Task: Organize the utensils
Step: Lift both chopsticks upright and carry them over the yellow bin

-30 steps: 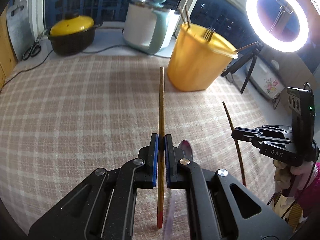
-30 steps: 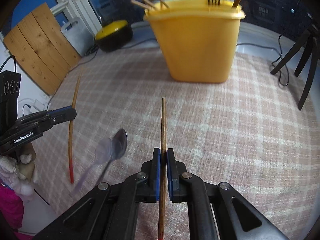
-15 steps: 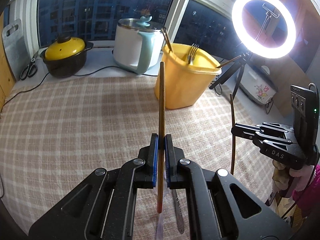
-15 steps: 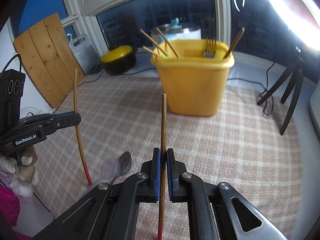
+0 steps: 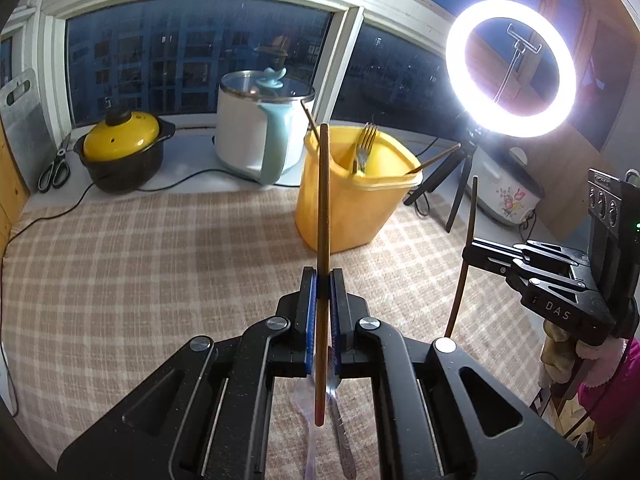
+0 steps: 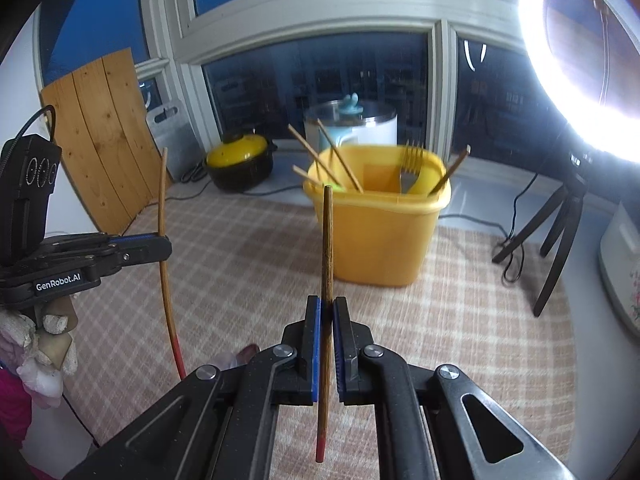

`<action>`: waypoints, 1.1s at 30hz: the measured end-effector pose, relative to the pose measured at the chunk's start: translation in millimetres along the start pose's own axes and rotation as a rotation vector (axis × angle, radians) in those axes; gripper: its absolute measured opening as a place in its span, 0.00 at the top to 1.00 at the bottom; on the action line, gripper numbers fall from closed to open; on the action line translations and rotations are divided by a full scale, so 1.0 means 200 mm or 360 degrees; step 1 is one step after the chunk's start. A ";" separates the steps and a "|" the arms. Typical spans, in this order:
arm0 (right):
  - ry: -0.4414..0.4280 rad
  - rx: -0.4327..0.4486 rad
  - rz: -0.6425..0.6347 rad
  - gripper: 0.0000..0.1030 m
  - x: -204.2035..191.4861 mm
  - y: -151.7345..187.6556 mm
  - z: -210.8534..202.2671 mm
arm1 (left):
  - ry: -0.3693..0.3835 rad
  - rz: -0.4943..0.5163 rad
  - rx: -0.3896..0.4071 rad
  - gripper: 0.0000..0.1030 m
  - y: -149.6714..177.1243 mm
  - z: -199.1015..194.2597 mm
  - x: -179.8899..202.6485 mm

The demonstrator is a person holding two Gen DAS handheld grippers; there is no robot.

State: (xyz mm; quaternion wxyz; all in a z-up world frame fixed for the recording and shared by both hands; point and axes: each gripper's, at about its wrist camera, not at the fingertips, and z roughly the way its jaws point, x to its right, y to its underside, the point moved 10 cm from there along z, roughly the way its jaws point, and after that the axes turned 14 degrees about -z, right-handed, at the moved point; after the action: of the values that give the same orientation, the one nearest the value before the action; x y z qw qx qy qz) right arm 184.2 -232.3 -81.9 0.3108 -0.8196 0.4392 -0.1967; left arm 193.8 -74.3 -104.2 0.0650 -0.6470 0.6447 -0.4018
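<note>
Both grippers had risen since the earlier frames, so the table dropped lower in each view and the window filled more of it; the left gripper (image 5: 321,280) was pinching a chopstick (image 5: 322,216) between its blue pads, held upright above the checked tablecloth (image 5: 140,264), and the right gripper (image 6: 327,308) clamped a second chopstick (image 6: 327,248) the same way; each stick's red tip hung below the jaws; under the left gripper a clear plastic spoon (image 5: 310,440) and a metal spoon (image 5: 344,432) lay on the cloth, mostly hidden by the gripper body, and in the right view only a blurred edge of them showed; the yellow bin (image 6: 380,232) stood ahead on the cloth, well apart from both sticks, holding a fork (image 6: 410,168) and several chopsticks, its far contents hard to make out; only the left view showed the scissors (image 5: 54,168); only the right view showed the wooden board (image 6: 100,132); a yellow-lidded pot (image 5: 120,152), a white cooker (image 5: 260,132) and a ring light (image 5: 510,68) stood behind.
</note>
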 end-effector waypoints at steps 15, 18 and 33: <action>0.0066 0.0202 0.0059 0.97 0.15 -0.28 -0.12 | 0.0065 0.0036 0.0145 0.96 -0.28 -0.03 0.12; 0.0081 0.0246 0.0071 0.97 0.19 -0.35 -0.15 | 0.0079 0.0042 0.0176 0.96 -0.35 -0.04 0.15; 0.0169 0.0407 0.0096 0.97 0.35 -0.62 -0.20 | 0.0117 0.0094 0.0330 0.96 -0.65 -0.05 0.32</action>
State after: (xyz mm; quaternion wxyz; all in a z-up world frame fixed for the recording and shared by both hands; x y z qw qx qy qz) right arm 272.0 -251.7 35.5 0.3946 -0.7483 0.4508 -0.2848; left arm 278.7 -104.7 8.4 0.1196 -0.6023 0.6206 -0.4876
